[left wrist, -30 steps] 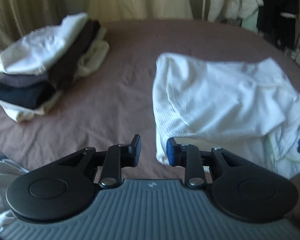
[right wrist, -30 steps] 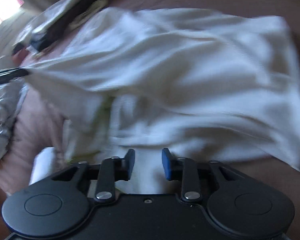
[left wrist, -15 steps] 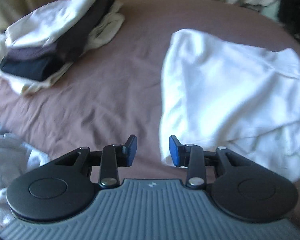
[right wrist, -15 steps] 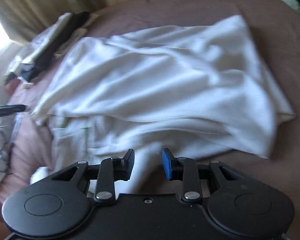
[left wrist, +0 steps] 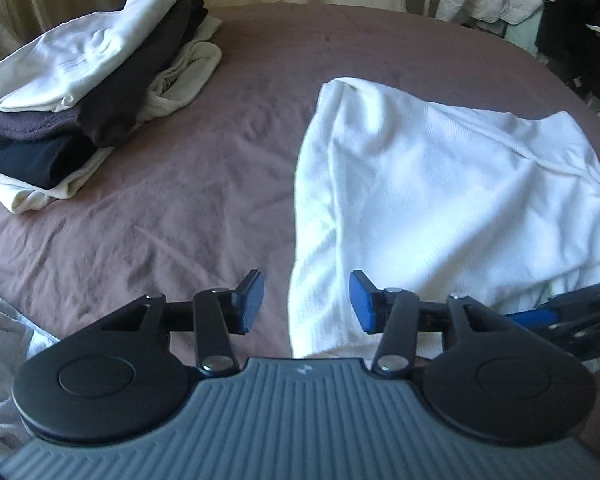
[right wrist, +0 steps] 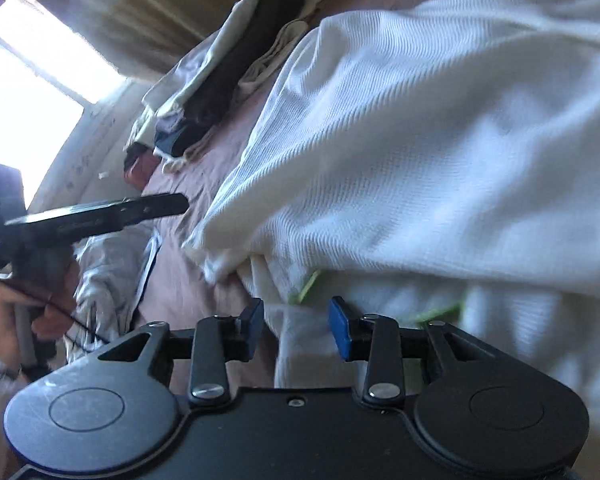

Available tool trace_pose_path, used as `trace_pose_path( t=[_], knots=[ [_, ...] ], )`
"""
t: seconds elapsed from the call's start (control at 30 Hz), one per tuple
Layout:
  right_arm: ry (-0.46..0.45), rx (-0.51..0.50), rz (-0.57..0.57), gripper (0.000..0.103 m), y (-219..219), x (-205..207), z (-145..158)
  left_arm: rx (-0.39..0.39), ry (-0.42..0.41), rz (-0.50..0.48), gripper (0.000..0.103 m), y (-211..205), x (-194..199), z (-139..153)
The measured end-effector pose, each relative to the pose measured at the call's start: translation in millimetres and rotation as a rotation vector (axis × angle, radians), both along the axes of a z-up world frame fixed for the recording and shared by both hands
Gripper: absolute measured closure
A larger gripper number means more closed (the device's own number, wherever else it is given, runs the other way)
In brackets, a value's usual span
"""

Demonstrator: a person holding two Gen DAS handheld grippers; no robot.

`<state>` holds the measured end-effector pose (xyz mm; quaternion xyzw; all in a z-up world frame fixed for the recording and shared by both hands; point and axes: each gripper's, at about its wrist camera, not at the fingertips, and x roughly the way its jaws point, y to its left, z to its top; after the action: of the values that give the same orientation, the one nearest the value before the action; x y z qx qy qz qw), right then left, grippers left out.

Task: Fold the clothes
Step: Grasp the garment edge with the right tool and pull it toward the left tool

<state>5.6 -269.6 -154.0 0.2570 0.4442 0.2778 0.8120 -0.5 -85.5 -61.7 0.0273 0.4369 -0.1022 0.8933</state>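
I see the mauve bed sheet [left wrist: 204, 208] spread ahead of my grippers, white garment [left wrist: 440, 184] lying ahead-right, folded stack [left wrist: 84, 92] far ahead-left. My left gripper [left wrist: 306, 304] gapes empty over the garment's near edge; my right gripper [right wrist: 296, 330] gapes too, cloth between its pads, ungripped.

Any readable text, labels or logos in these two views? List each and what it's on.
No readable words or numbers in either view.
Left gripper body: a small pale logo mark on the grey ribbed plate, a symbol, not letters.
Top white garment on the folded stack: a faint raised mark, too faint to read.
White garment on the bed: green marks near its hem in the right wrist view, too blurred to read.
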Motion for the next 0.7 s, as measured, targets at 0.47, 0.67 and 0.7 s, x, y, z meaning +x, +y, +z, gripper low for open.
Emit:
trace_pose_path(
  t=[0.47,0.67,0.7],
  knots=[
    [0.049,-0.110,-0.007,0.097,-23.0,-26.8,28.4,0.159,-0.034,-0.008,0.056,-19.6,10.3,-19.4],
    [0.077,-0.215,0.013,0.097,-13.6,-32.5,20.5,0.352,-0.235,-0.080,0.057,-38.8,2.4,10.7],
    [0.071,-0.246,0.027,0.097,-12.3,-34.4,23.6,0.321,-0.245,-0.103,0.057,-40.5,1.6,17.9]
  ],
)
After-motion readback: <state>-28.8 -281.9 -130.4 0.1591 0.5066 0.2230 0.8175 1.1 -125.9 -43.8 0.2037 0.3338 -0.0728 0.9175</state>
